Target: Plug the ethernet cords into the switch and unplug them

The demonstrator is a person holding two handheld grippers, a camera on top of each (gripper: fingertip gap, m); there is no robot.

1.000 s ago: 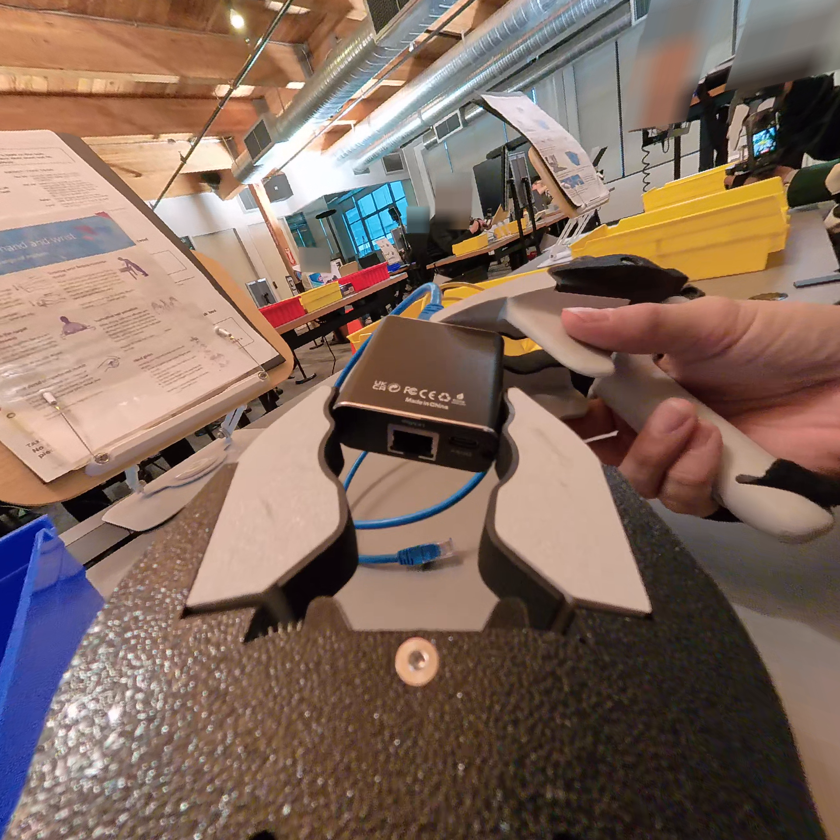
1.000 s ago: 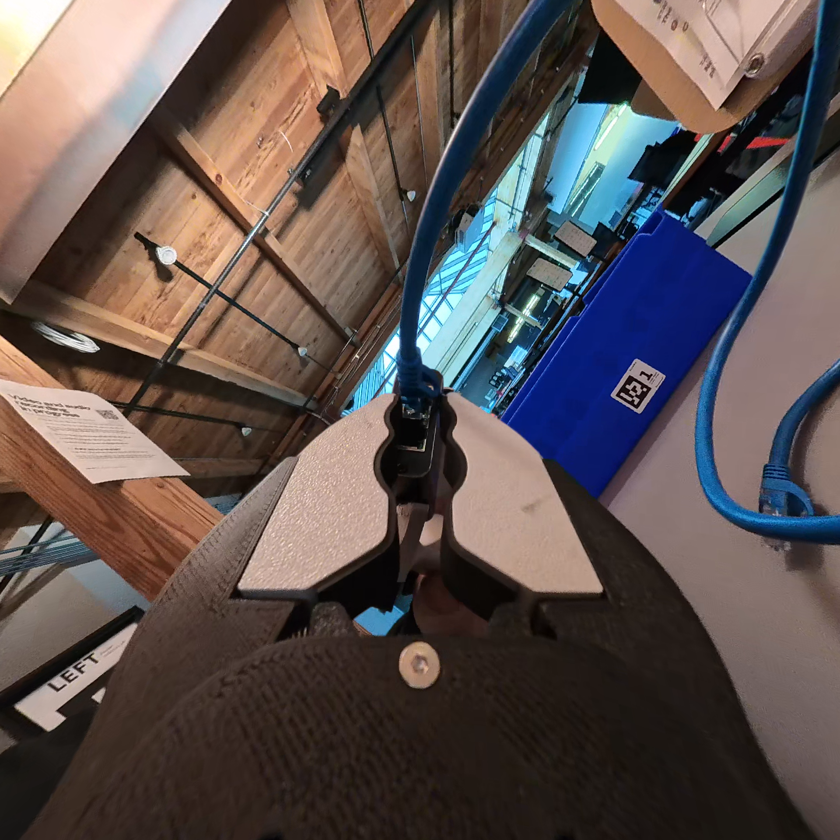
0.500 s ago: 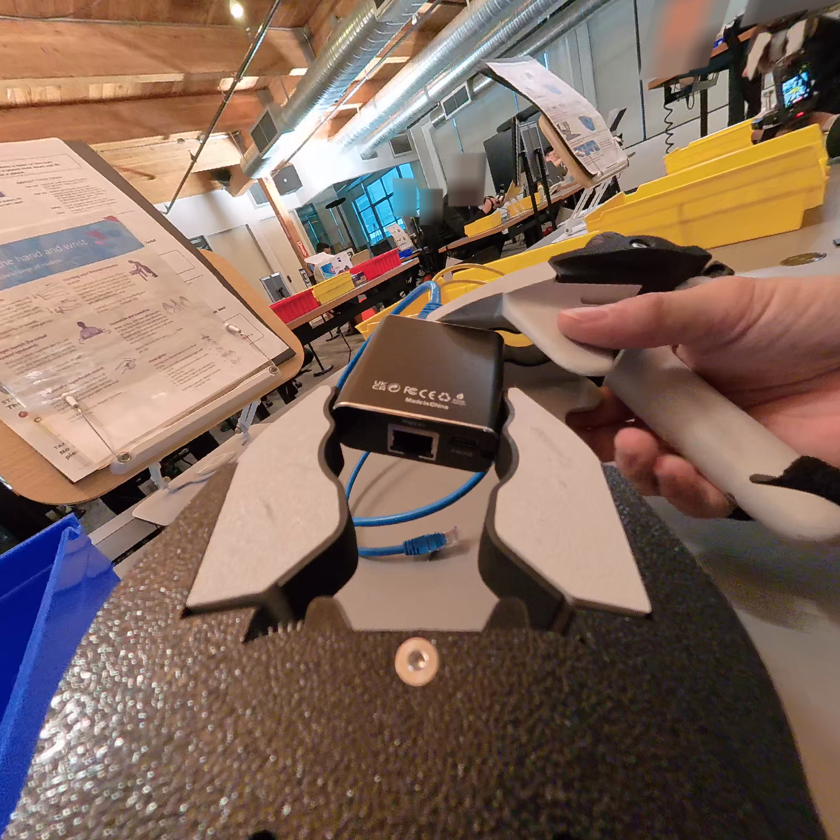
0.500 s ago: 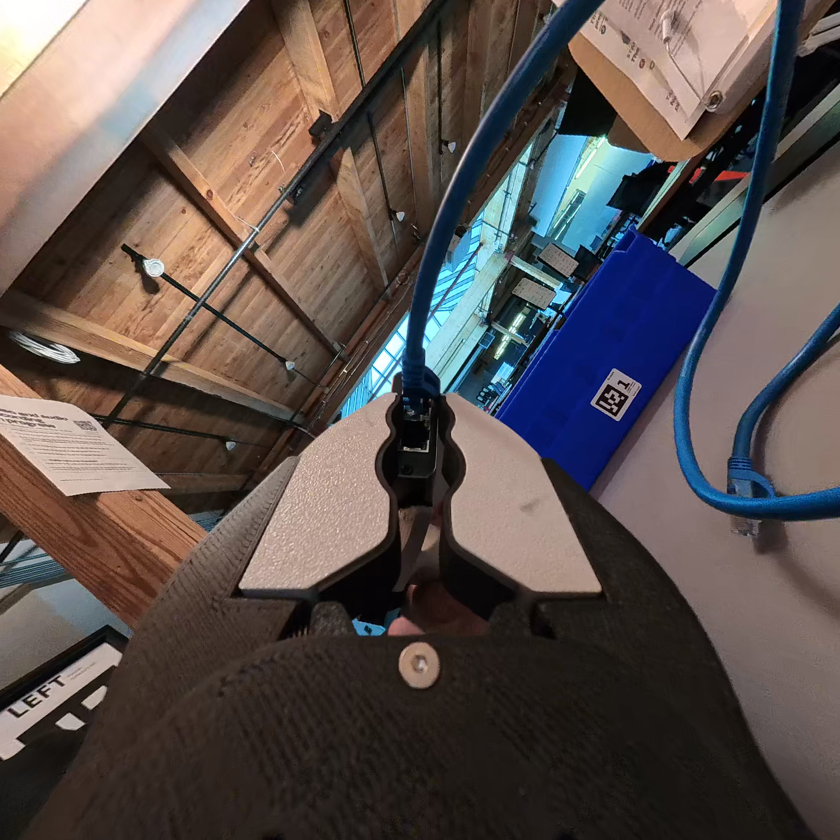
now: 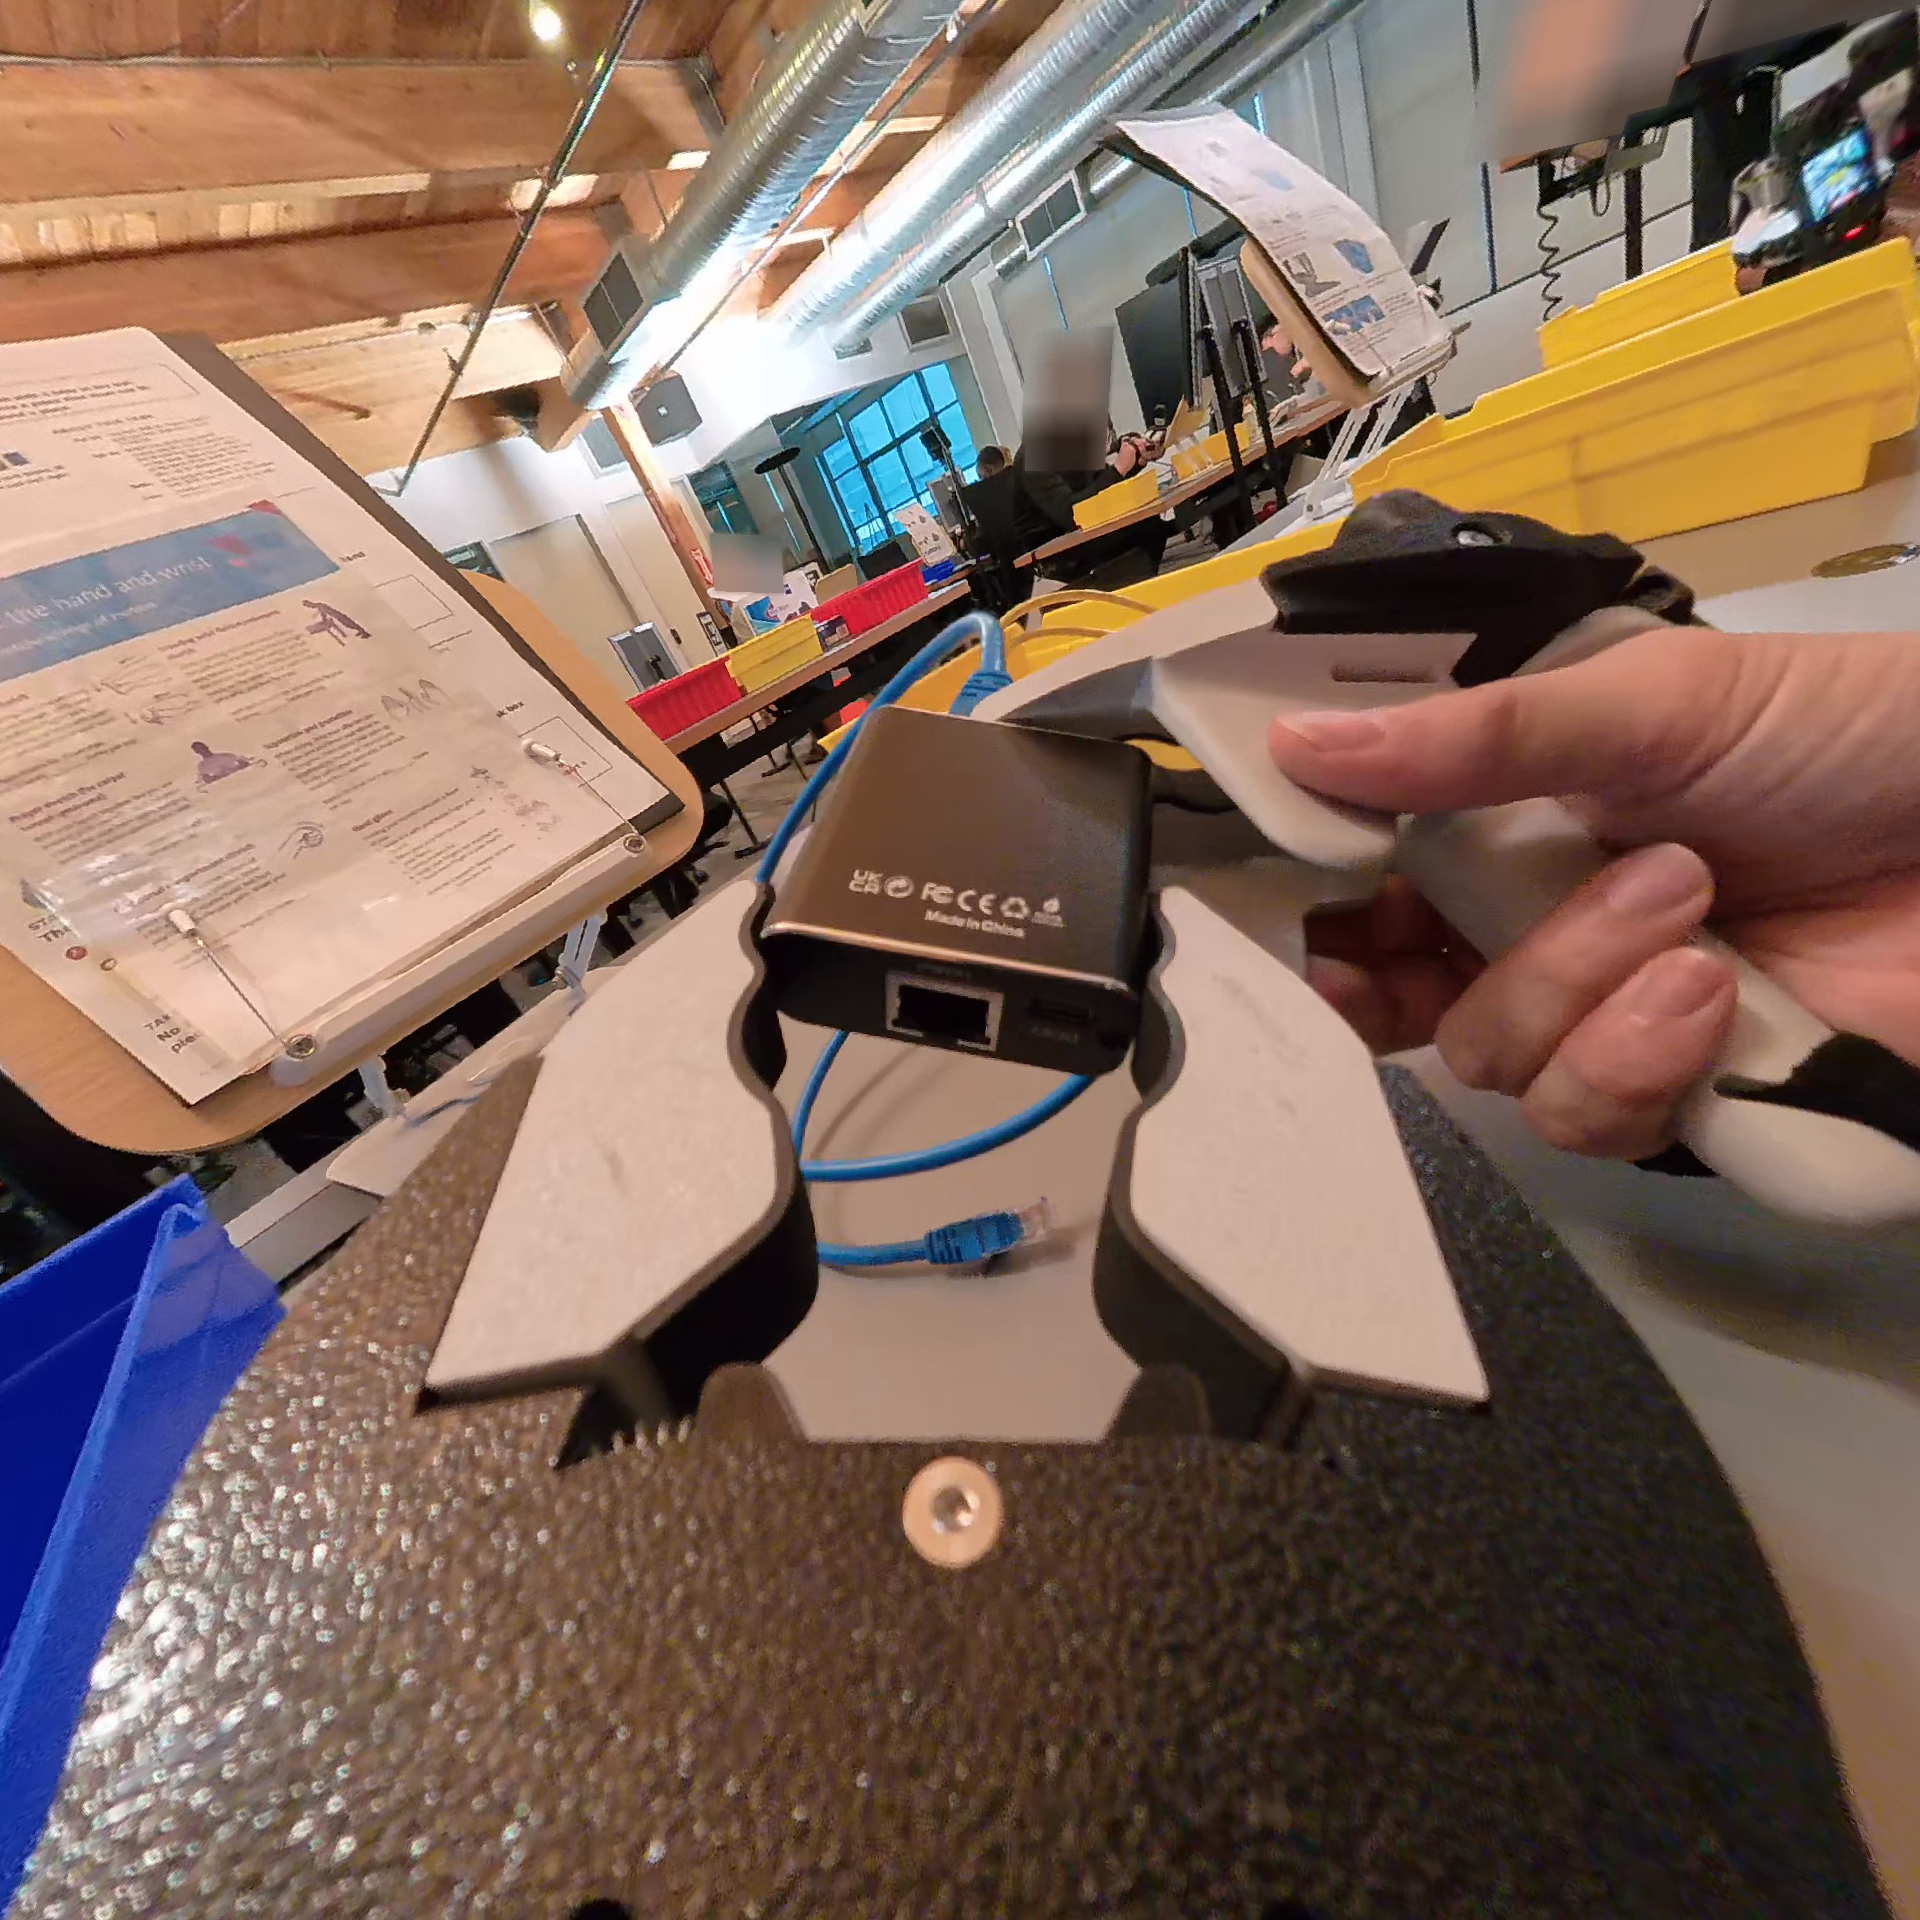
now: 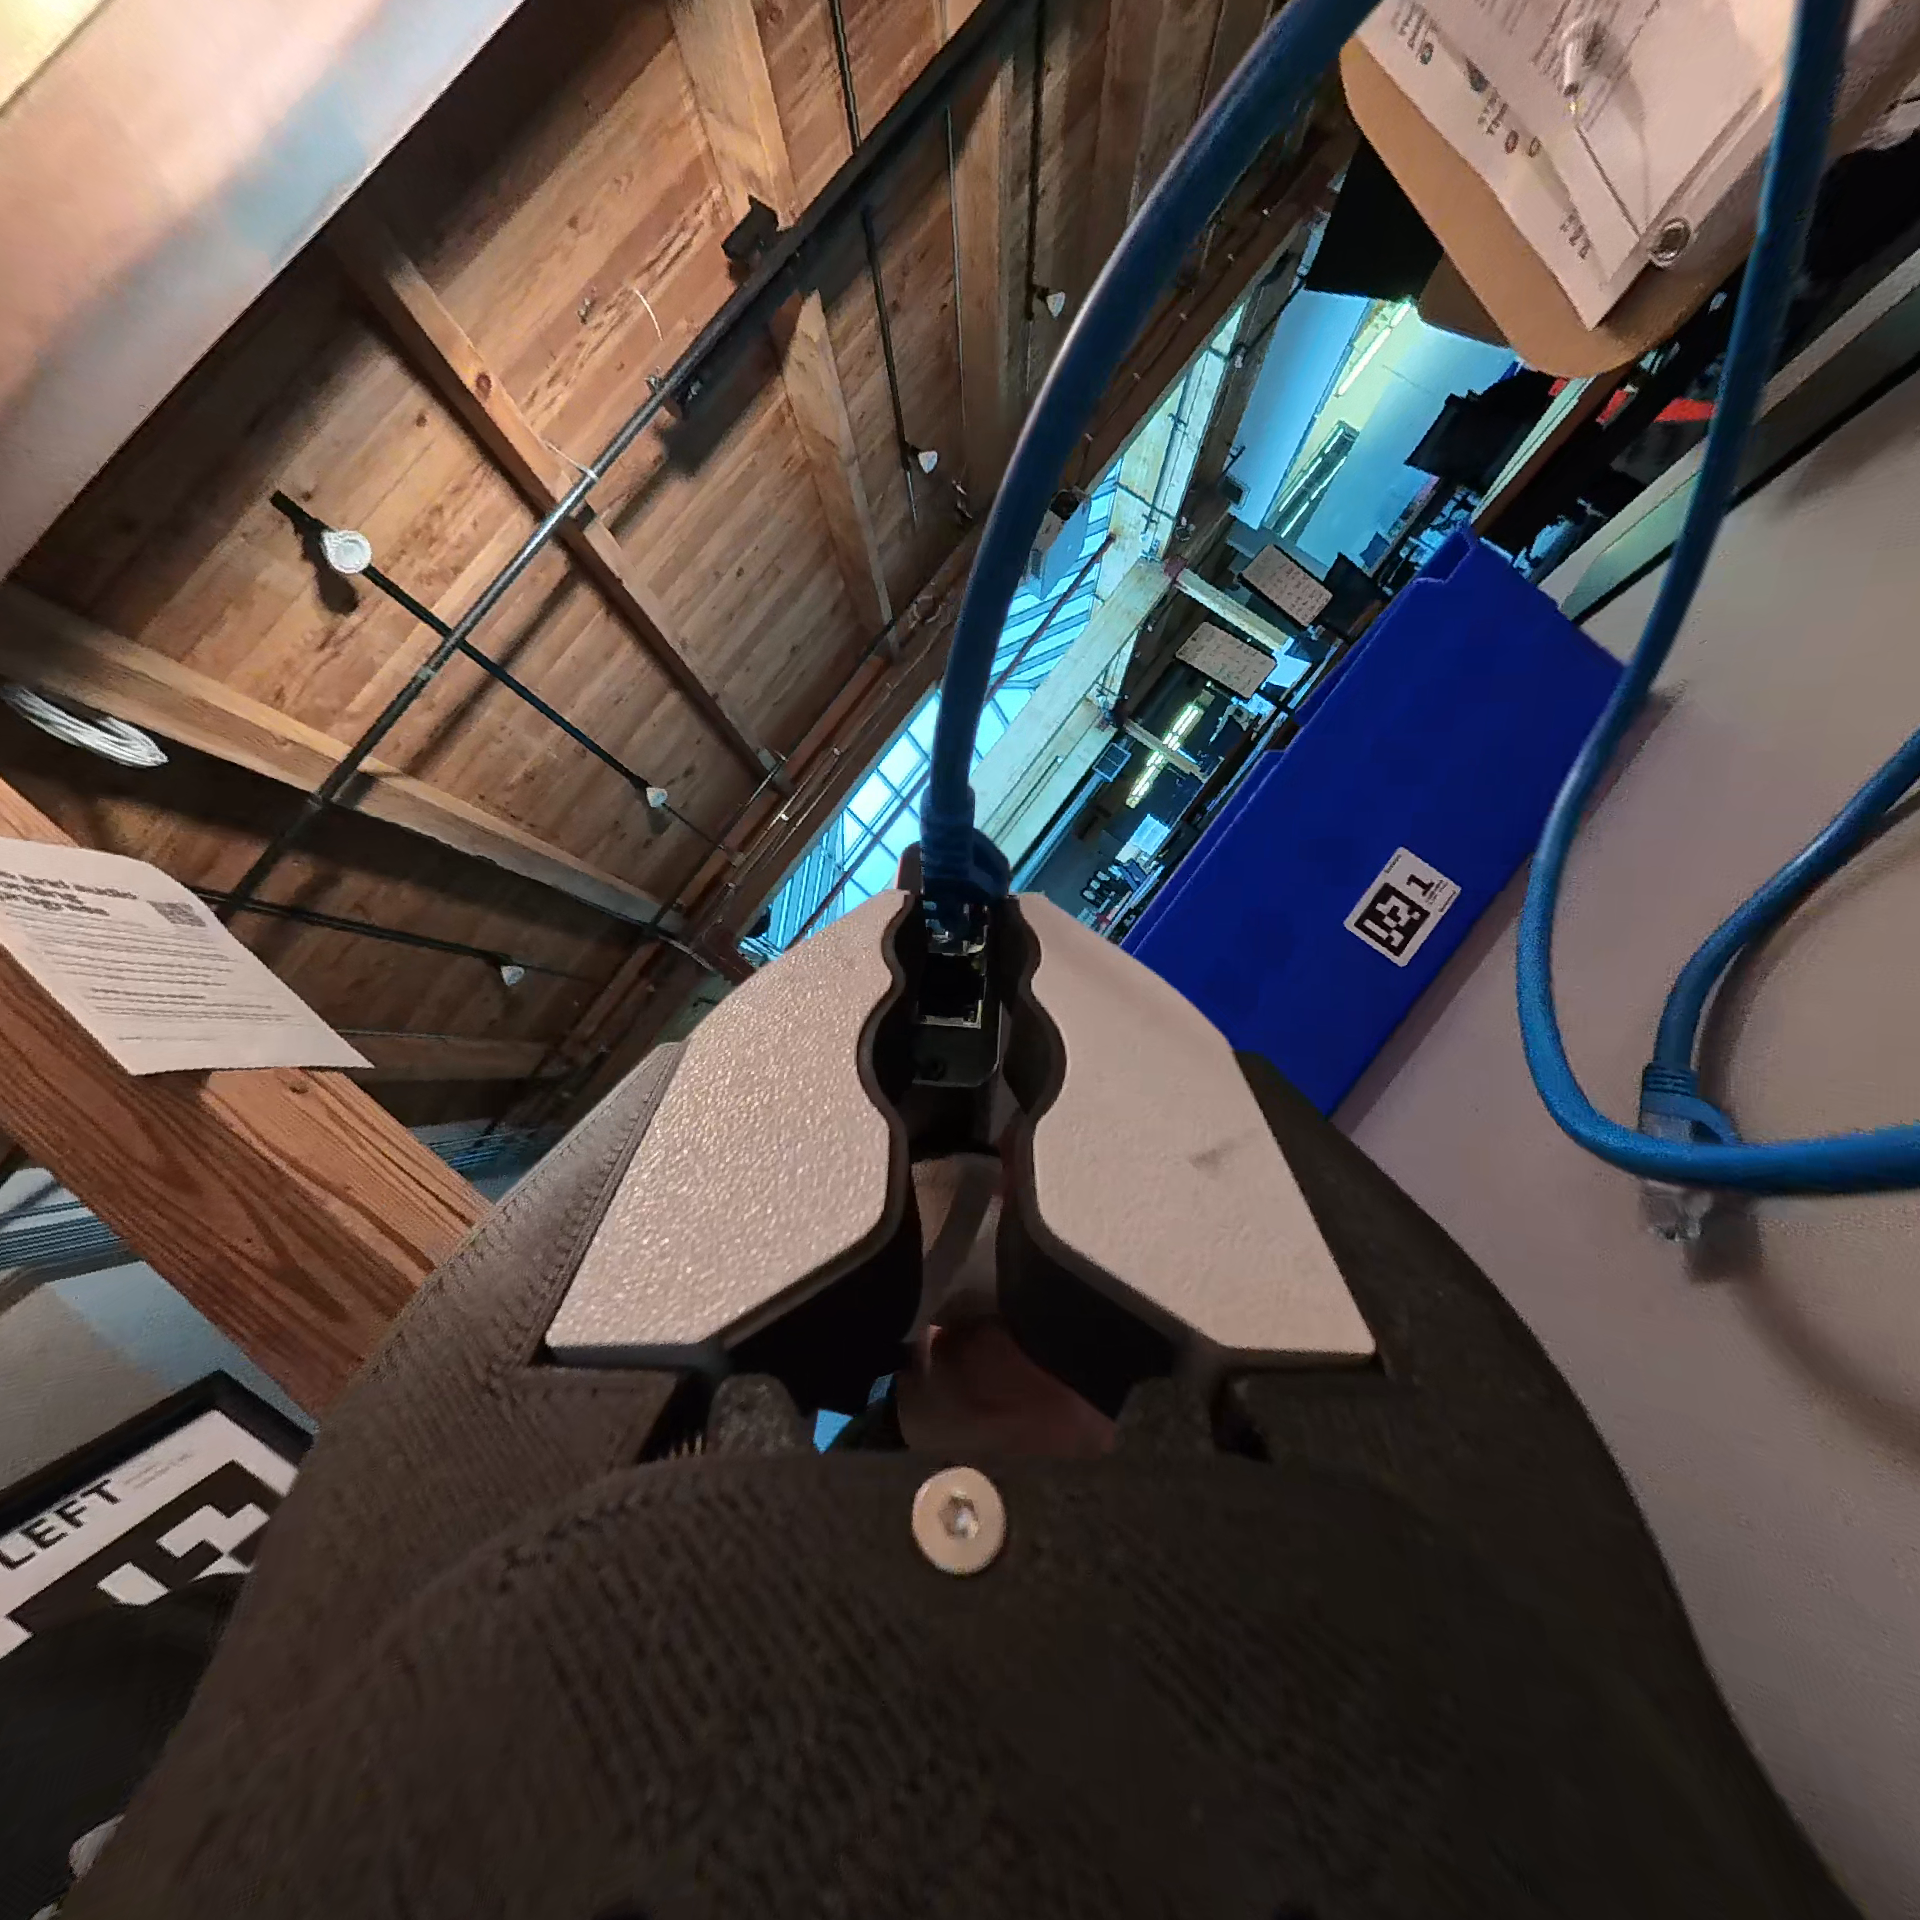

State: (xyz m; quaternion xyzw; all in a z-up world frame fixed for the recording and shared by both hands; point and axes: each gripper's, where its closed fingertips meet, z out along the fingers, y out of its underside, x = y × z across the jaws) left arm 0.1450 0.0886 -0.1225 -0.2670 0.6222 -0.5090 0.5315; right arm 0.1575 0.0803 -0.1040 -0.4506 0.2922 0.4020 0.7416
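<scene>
Two tools engaged: left tool (image 5: 956, 1023) remains clamped on the switch (image 5: 971, 883); right tool (image 6: 951, 997) stays clamped at the blue cord (image 6: 1049, 468)'s plug. No insertion progress since earlier.

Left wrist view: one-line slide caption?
Left gripper holds the black switch off the table; a loose blue plug lies below.
</scene>
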